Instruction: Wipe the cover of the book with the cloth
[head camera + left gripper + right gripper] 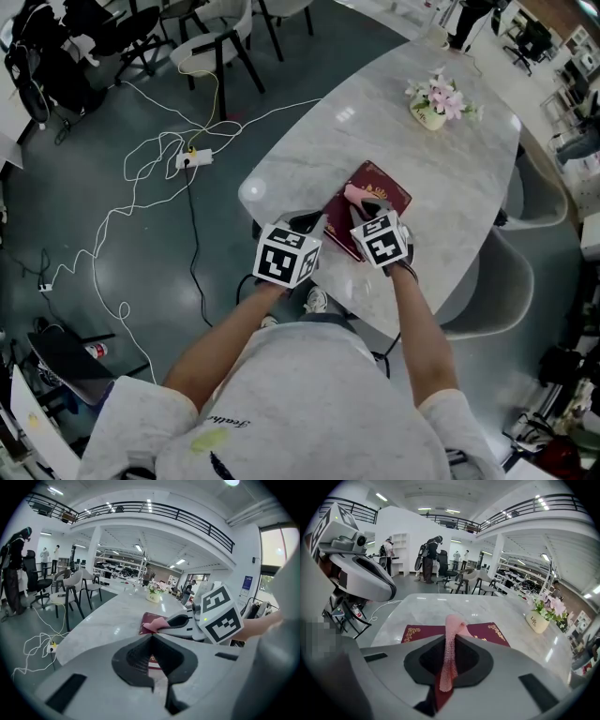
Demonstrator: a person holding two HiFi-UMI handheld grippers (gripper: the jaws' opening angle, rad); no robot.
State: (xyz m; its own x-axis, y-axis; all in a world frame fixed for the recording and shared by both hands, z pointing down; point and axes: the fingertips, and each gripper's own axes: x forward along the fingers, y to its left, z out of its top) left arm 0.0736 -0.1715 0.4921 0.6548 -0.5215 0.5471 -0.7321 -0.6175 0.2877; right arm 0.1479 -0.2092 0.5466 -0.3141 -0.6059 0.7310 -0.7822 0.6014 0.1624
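A maroon book [386, 192] with gold corner ornaments lies flat near the marble table's [441, 178] front edge. My right gripper [364, 203] is over the book, shut on a pink cloth [356, 193]. In the right gripper view the cloth [451, 641] runs up between the closed jaws and droops onto the book [489, 632]. My left gripper [305, 225] is at the book's near left corner. It is shut in the left gripper view [151, 638], with nothing clamped, and a strip of the book [151, 660] shows below the jaws. That view also shows the right gripper [161, 626] holding the cloth [154, 625].
A small pot of pink flowers [435, 101] stands farther back on the table. White cables and a power strip [194, 158] lie on the floor to the left. Chairs [217, 37] stand beyond them. The table's near edge is just below the grippers.
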